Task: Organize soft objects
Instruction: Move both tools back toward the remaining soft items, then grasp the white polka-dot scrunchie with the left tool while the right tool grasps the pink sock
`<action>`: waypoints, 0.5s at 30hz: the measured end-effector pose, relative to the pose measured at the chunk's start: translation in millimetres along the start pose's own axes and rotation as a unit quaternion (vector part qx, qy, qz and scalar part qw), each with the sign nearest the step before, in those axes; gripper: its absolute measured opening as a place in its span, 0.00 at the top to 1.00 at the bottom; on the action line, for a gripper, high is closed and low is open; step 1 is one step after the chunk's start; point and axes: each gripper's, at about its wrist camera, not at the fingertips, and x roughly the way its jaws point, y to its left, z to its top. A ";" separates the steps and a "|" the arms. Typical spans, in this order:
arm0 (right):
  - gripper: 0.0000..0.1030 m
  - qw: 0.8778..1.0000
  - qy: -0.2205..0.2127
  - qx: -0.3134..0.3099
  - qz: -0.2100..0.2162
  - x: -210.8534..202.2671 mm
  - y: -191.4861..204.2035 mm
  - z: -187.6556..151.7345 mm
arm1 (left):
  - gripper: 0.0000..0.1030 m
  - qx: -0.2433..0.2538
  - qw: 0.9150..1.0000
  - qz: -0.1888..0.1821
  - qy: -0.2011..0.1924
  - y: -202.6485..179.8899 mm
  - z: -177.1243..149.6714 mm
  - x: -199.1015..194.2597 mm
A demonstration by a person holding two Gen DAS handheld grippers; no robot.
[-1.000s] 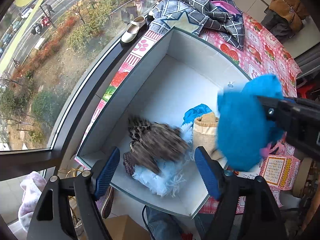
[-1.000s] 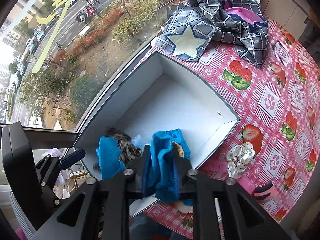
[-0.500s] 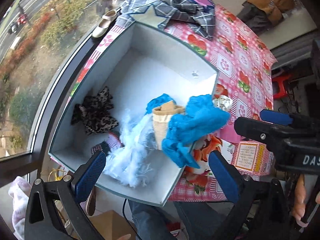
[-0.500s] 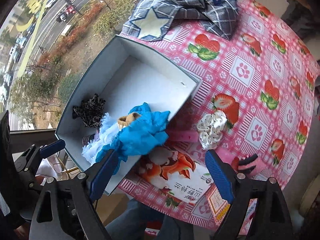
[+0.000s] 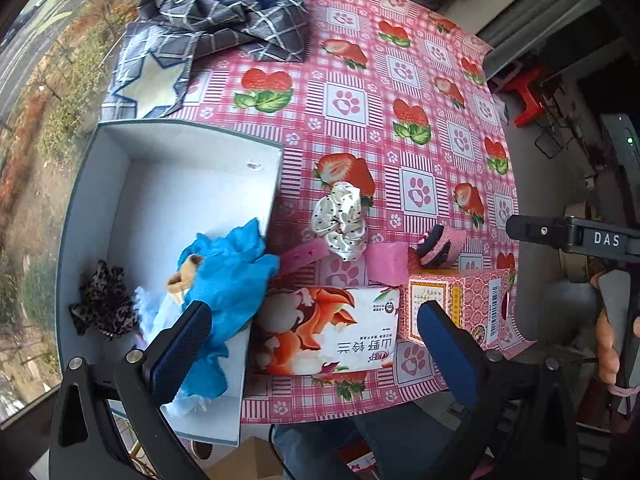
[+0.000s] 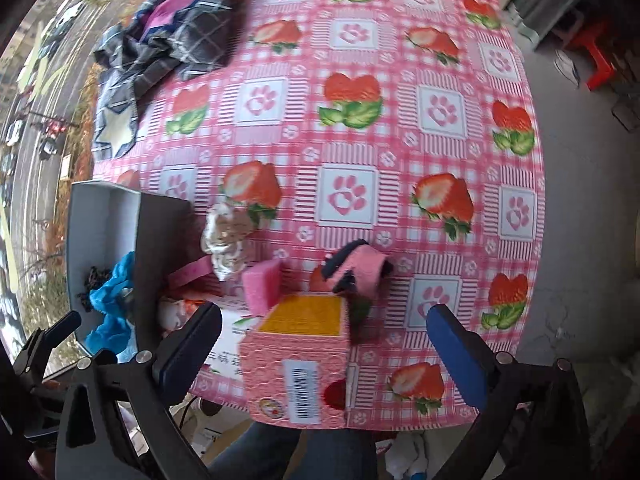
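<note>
**Both grippers released; blue cloth in box**

The left gripper [image 5: 316, 344] and the right gripper [image 6: 324, 352] are held with jaws spread wide, having just been opening, and nothing is gripped. The crumpled bright-blue cloth [image 5: 228, 276] is deposited inside the shallow white cardboard box [image 5: 180, 152], draped against its right wall. A white polka-dot fabric scrunchie [image 5: 342, 220] is located just outside that wall, on the pink strawberry-print tablecloth [image 5: 400, 92].

Two wrist views, both looking steeply down at the worktop [image 5: 400, 92]

The left view hangs over the white box [image 5: 100, 184]; the right sits further right, nearer the pink carton [image 6: 296, 356]. Both share the spotted scrunchie [image 5: 340, 220].
</note>
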 end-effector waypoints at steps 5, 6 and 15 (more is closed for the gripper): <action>0.00 0.998 0.042 0.044 0.023 41.1 -42.7 2.9 | 0.00 0.030 0.999 0.015 0.036 -31.3 26.6 32.7; 0.00 0.997 0.048 0.049 0.026 49.0 -46.9 3.2 | 0.00 0.034 0.998 0.016 0.045 -36.0 32.6 40.2; 0.00 0.992 0.105 0.050 0.058 127.7 -57.2 23.5 | 0.00 0.014 0.992 0.016 0.122 -52.6 71.9 103.0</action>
